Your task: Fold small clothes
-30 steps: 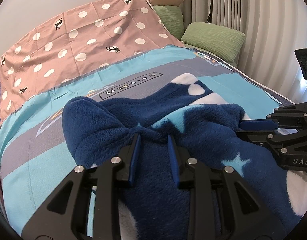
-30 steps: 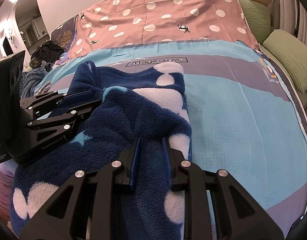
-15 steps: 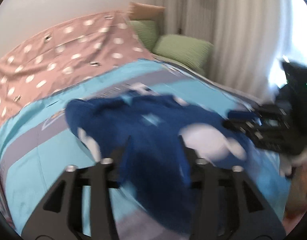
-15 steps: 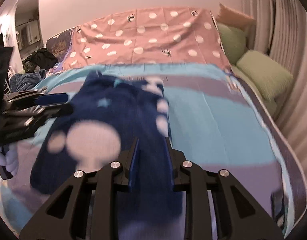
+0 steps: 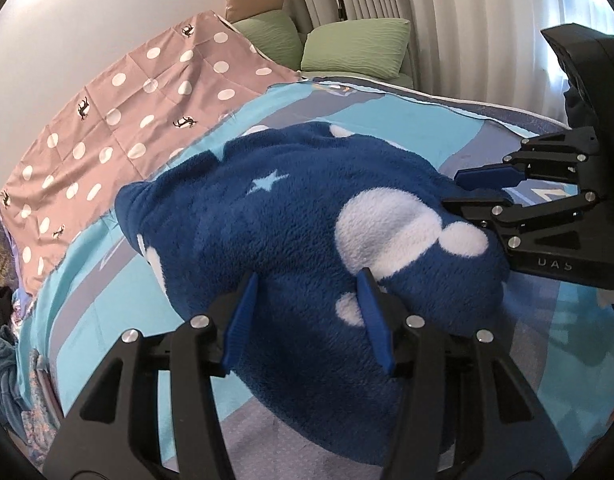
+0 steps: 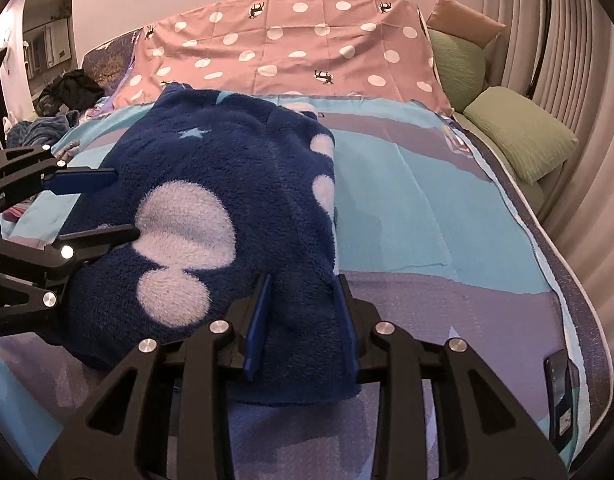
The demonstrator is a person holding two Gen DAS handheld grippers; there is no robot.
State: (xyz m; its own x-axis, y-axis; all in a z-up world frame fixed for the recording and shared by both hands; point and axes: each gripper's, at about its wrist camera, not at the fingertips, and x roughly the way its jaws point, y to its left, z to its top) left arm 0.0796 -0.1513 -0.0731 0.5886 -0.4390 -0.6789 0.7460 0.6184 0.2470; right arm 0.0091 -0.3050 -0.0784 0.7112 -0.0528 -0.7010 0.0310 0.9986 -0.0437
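A dark blue fleece garment with white blobs and pale stars lies folded on the blue and grey bedsheet. My left gripper sits at its near edge with the jaws wide apart. Fleece lies loose between the fingers, not pinched. In the right wrist view the garment stretches away from my right gripper. Its jaws are opening, and the garment's near right edge lies between the fingers. Each gripper shows in the other's view: the right gripper at the garment's right side, the left gripper at its left.
A pink polka-dot sheet covers the far part of the bed. Green pillows and a tan pillow lie at the far right by the curtains. A pile of clothes sits far left. A dark flat object lies at the bed's near right edge.
Both grippers swept the pinched fleece across the bed, and it now lies flat with the large white blob on top. Both pairs of jaws stand wider than before.
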